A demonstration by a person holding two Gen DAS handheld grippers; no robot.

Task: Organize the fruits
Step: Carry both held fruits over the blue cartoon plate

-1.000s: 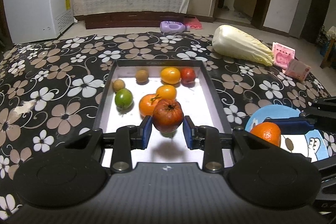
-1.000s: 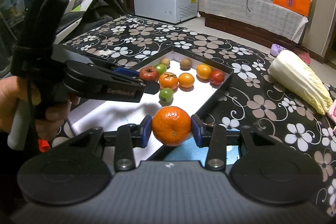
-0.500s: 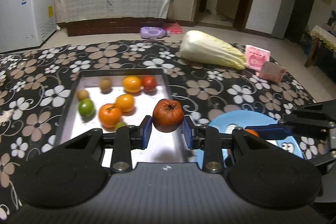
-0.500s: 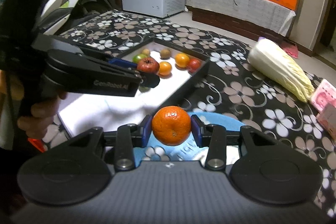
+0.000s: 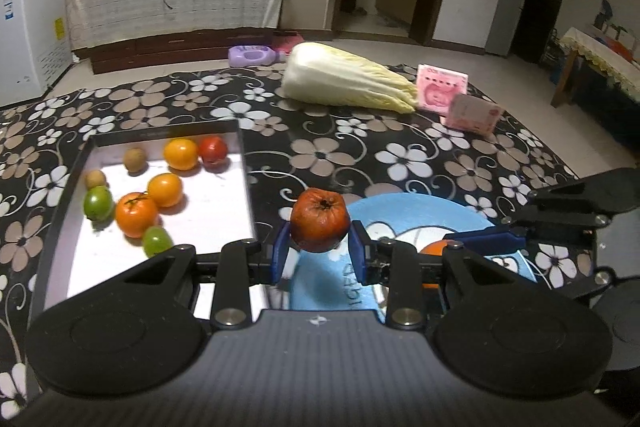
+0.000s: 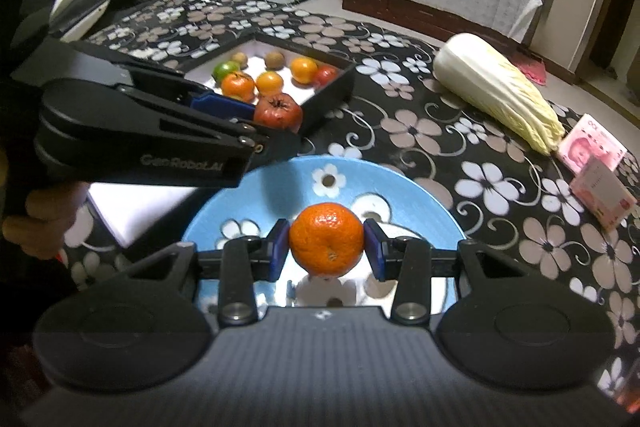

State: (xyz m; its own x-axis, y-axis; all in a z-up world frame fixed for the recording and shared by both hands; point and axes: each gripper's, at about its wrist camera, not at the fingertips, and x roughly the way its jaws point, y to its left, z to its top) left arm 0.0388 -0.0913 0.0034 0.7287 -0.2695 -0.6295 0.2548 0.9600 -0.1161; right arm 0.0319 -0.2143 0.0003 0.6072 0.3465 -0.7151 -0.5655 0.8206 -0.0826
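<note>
Ahead and to the left of the left tool [image 5: 319, 250], the black tray [image 5: 242, 163] holds eight fruits on its white floor: two small brown ones at the far left, a yellow-orange one and a red one along the far wall, another yellow-orange one, a stemmed orange, and two green ones nearer the tool.

The left tool pinches a dark red fruit [image 5: 319, 219] between its blue pads, calyx end facing up and slightly away; the fruit is roundish, with no clear long axis. It hangs above the near left rim of the blue plate [image 5: 408, 211], between tray and plate.

The right tool [image 6: 326, 250] pinches a mandarin [image 6: 326, 238] over the plate's middle, its navel facing the camera. Beyond both tools a cabbage [image 6: 496, 87] lies on the flowered tabletop [image 6: 400, 131], its leafy tip pointing right toward the pink banknote bundles [image 6: 596, 163].
</note>
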